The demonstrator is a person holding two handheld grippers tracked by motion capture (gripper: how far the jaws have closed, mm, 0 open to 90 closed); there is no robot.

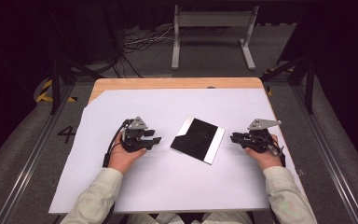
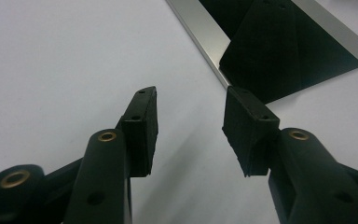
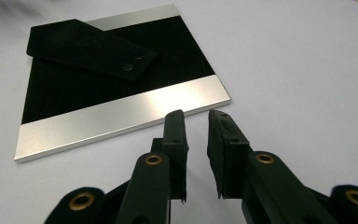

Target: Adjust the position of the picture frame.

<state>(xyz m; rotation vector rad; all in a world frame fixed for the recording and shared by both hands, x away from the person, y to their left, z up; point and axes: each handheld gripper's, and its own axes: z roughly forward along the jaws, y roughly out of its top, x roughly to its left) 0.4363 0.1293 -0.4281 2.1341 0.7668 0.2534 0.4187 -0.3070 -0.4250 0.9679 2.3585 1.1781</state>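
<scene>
At the table's middle lies the photo frame [image 1: 197, 139], face down — left gripper [image 1: 154, 139] wide, right gripper [image 1: 233, 137] narrow, both empty — best approached squarely at opposite edges.

One photo frame [image 1: 197, 139] lying face down, black back with two silver edge strips. One black stand flap [image 3: 89, 48] on it. Two tools: left tool [image 1: 154, 139], right tool [image 1: 234, 137]. One white sheet [image 1: 168, 182] on one bench [image 1: 121, 84].
</scene>
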